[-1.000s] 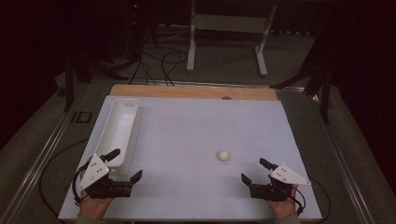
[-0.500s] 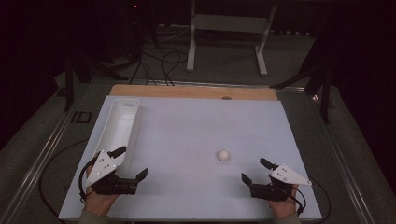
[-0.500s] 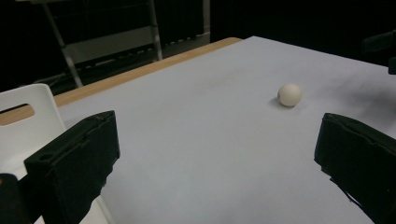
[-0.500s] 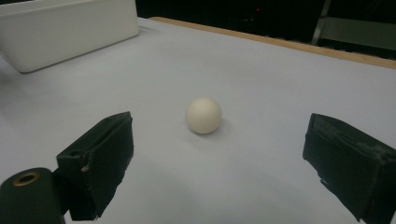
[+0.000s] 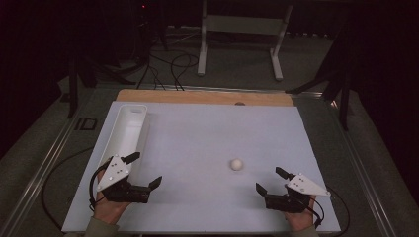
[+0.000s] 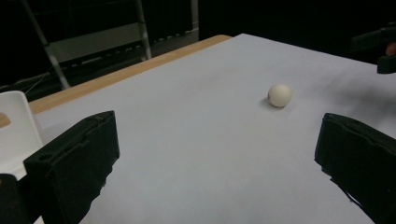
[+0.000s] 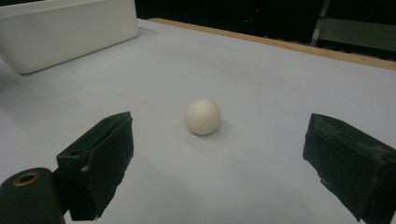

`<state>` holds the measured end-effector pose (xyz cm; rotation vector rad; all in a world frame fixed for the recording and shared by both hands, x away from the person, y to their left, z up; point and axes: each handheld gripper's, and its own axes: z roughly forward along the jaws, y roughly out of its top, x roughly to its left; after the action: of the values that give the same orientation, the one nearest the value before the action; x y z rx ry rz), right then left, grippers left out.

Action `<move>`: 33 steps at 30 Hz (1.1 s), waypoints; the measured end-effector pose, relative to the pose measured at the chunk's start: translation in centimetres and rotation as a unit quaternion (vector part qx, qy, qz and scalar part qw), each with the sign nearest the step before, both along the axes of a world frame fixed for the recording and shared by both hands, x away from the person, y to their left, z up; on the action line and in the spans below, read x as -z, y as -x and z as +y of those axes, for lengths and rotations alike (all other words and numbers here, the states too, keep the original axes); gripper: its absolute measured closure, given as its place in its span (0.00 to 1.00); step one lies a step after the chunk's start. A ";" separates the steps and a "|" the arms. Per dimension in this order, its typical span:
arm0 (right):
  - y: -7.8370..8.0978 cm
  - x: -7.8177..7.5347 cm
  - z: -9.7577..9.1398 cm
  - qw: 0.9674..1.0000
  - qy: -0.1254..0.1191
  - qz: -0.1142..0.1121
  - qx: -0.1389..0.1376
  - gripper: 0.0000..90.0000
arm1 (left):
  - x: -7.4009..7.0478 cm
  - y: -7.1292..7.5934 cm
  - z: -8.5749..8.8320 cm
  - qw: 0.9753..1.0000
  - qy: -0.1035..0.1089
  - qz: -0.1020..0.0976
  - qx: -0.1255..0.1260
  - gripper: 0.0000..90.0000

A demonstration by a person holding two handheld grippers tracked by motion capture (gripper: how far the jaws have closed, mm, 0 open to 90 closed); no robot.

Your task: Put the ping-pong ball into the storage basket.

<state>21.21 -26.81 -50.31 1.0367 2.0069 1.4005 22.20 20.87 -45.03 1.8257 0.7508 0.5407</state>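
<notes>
Both claws gape wide and empty, the small white ball loose on the worktop between them.

The right claw is nearer, so I'd slide it in low and centred before closing gently; the ball could roll. Its own view frames the ball squarely; the high view adds the white bin beside the left claw.

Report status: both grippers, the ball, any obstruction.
Left gripper open, empty, beside the white bin. Right gripper open, empty, aimed at the ball. Ball loose on the table, untouched. Nothing between jaws and ball.
</notes>
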 end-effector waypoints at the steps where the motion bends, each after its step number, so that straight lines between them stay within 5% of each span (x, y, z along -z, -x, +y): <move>1: 0.0 0.0 0.0 1.000 0.000 0.001 0.000 0.09 | -0.1 -0.1 -0.1 1.000 0.000 0.000 0.001 0.00; 33: 0.0 0.0 -0.1 1.000 -0.002 0.000 -0.001 0.09 | -0.7 -2.6 -2.8 0.999 -0.007 0.008 0.040 0.00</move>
<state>21.22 -26.89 -50.32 1.0378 2.0068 1.4061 24.79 18.05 -44.30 1.8659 0.6844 0.4807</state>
